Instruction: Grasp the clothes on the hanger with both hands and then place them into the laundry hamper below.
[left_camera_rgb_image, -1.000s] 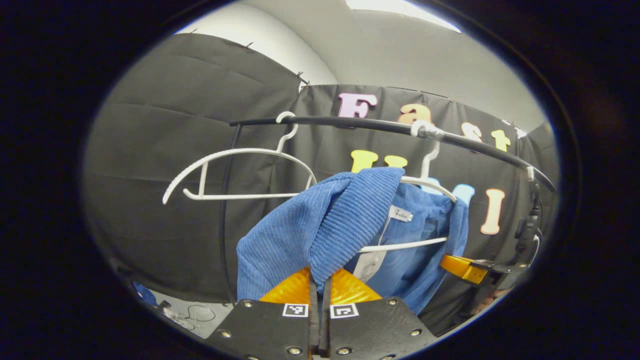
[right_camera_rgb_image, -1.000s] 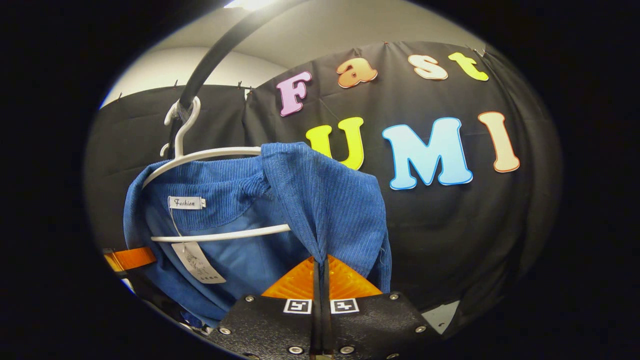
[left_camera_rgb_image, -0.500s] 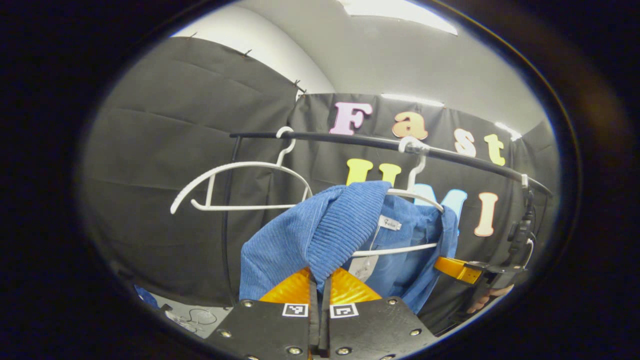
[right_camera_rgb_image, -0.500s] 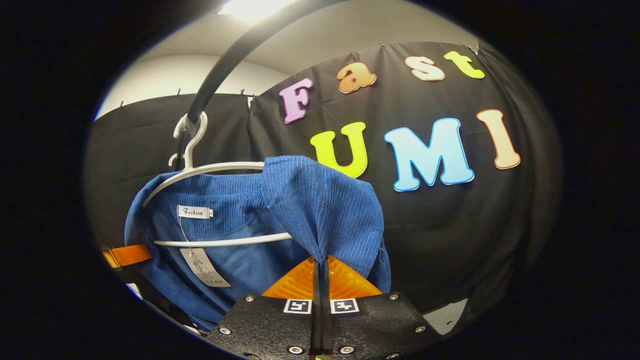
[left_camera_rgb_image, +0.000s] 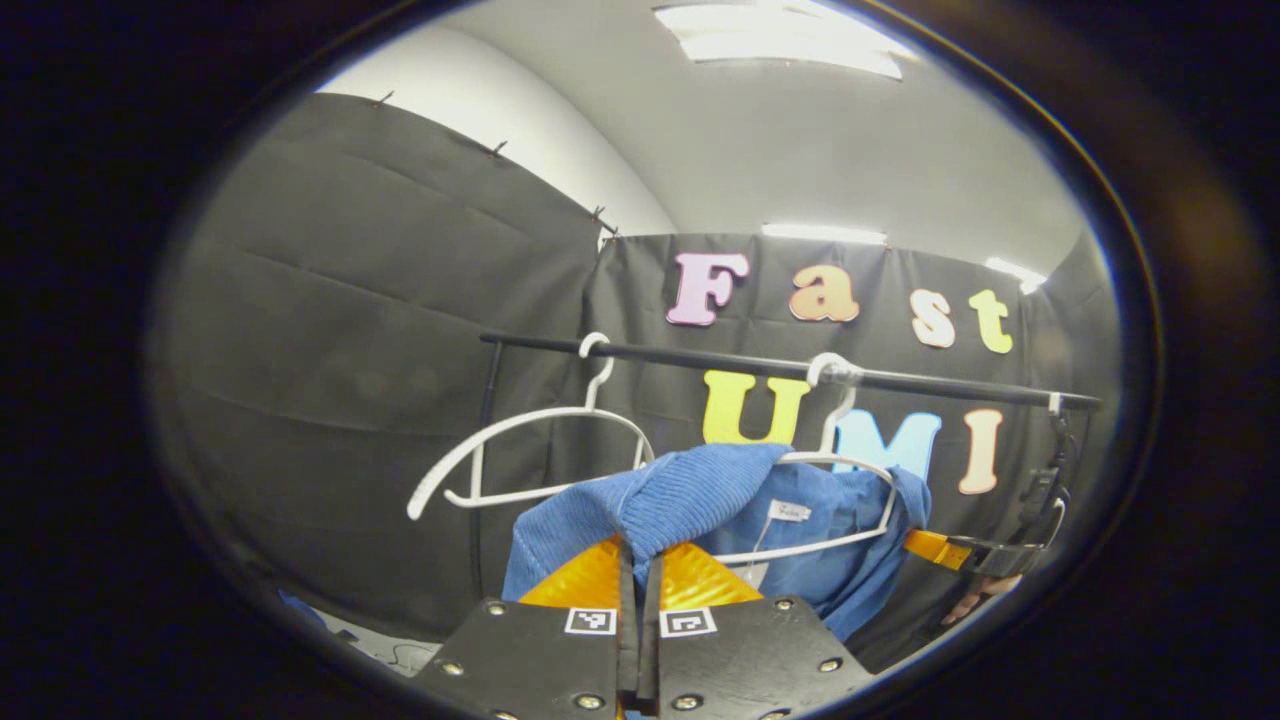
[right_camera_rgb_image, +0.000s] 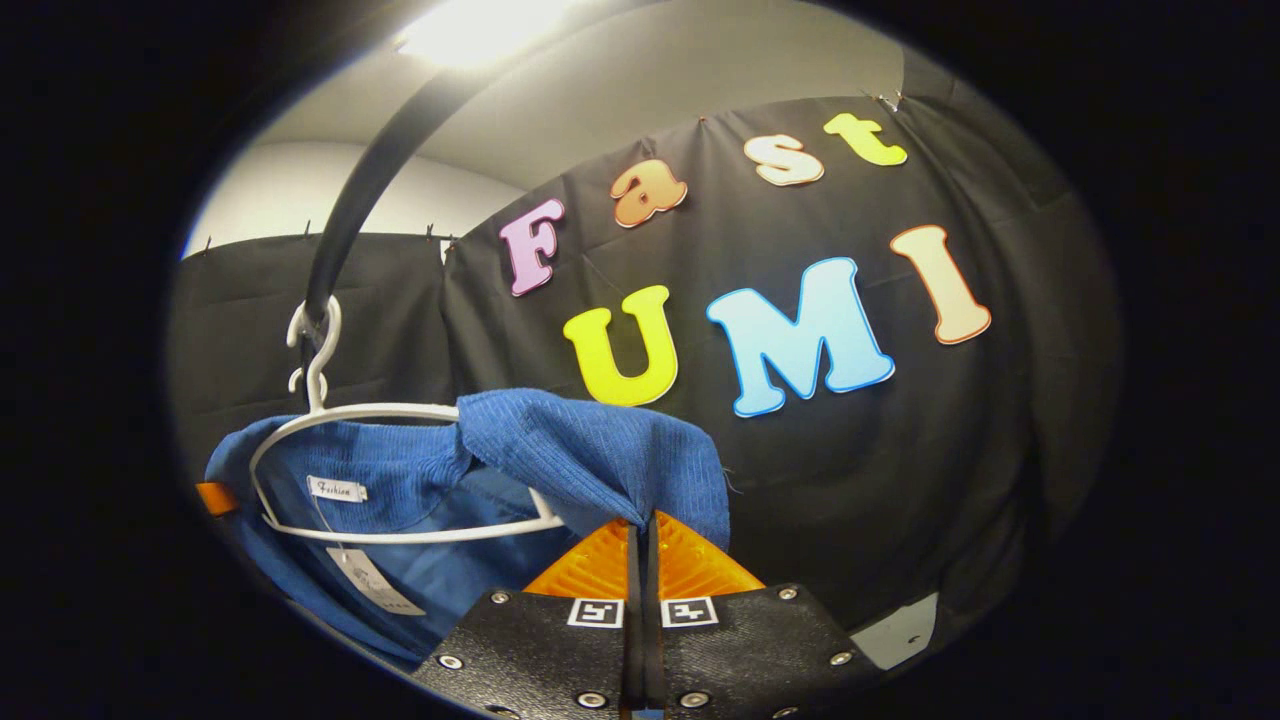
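A blue ribbed garment (left_camera_rgb_image: 690, 500) drapes over a white hanger (left_camera_rgb_image: 850, 470) hooked on a black rail (left_camera_rgb_image: 720, 358). My left gripper (left_camera_rgb_image: 640, 560) is shut on the garment's left shoulder fold. In the right gripper view the same blue garment (right_camera_rgb_image: 590, 460) lies over the white hanger (right_camera_rgb_image: 400, 415), and my right gripper (right_camera_rgb_image: 641, 535) is shut on its right shoulder fold. The right gripper (left_camera_rgb_image: 950, 550) also appears at the garment's far side in the left gripper view, with a hand below it. The cloth is pulled partly off the hanger's ends. The hamper is out of sight.
A second, bare white hanger (left_camera_rgb_image: 530, 450) hangs on the rail to the left of the garment. The rail's black upright post (left_camera_rgb_image: 482, 470) stands behind it. A strip of pale floor (right_camera_rgb_image: 900, 630) lies low at the right.
Both grippers have drawn back and down from the rail with the cloth in them. The garment's shoulders have slid further off the hanger, and rail and hanger look smaller and farther away.
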